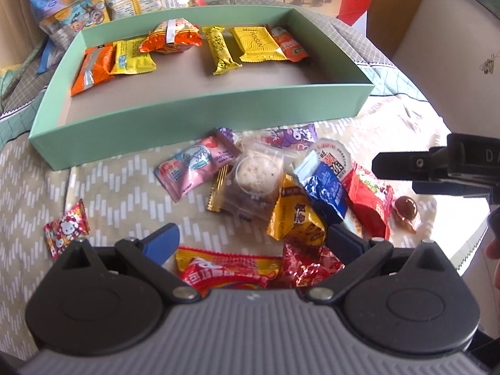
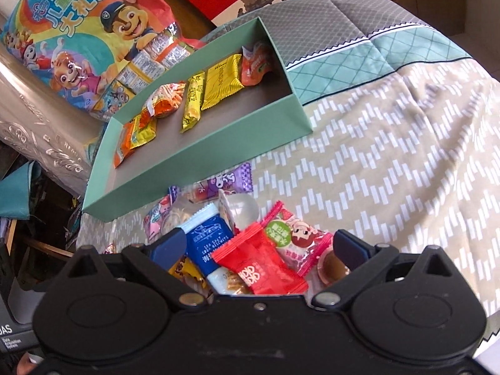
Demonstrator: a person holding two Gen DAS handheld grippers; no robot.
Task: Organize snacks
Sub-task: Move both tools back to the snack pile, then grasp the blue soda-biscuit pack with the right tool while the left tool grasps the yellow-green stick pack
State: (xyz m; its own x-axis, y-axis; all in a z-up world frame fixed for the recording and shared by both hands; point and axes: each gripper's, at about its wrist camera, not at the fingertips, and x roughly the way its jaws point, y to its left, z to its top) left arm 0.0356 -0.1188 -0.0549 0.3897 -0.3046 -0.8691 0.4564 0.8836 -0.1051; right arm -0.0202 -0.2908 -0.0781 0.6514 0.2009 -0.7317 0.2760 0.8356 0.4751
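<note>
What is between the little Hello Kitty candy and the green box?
Only bare patterned bedspread lies between the Hello Kitty candy and the green box, as the left wrist view shows.

Patterned beige bedspread [image 2: 390, 162], grey-green quilted border [image 2: 337, 22], daylight

Both wrist cameras look down from near onto the snack pile [image 1: 275, 193] on the bed. Left faces the green box [image 1: 200, 118] squarely; right sees it obliquely.
</note>
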